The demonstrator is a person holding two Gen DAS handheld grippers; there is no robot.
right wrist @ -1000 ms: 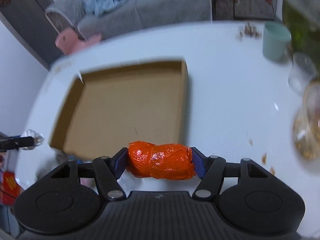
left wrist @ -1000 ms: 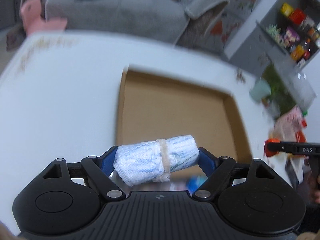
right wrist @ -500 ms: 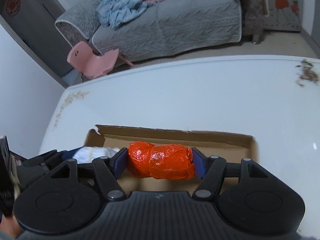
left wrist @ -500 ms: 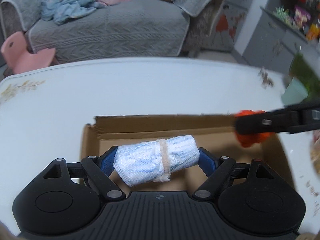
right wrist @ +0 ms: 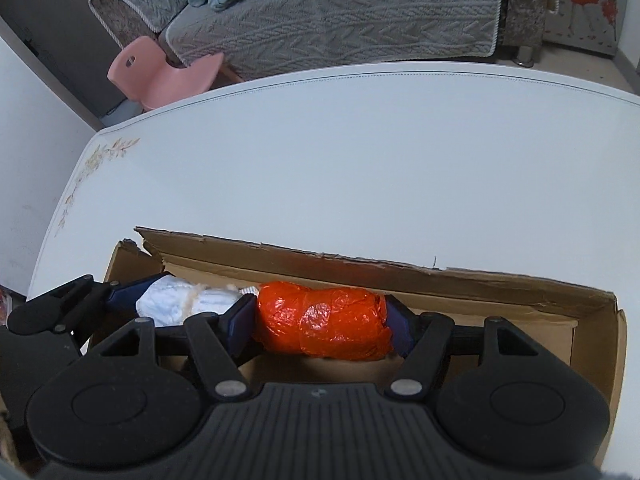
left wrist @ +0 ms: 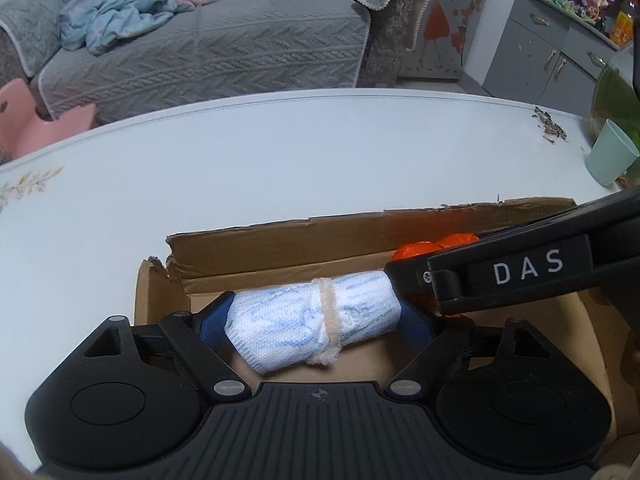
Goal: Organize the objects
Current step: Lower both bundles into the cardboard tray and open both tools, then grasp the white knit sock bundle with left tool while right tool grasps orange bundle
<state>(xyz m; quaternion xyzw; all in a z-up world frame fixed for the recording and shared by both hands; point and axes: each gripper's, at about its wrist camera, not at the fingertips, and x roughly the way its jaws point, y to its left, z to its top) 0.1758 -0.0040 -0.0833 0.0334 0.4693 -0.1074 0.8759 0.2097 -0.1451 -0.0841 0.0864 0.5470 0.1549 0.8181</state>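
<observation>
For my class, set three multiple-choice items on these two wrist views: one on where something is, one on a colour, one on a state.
1. Where is the white-and-blue roll?
A. on the sofa
B. over the cardboard box, between the left gripper fingers
C. in the green cup

2. What colour is the bundle between the right gripper fingers?
A. orange
B. green
C. black

3. How is the roll kept rolled?
A. taped
B. loose
C. tied round its middle with a pale band

Answers: B, the box floor shows under it; A, shiny orange plastic wrap; C, the band circles the roll.
</observation>
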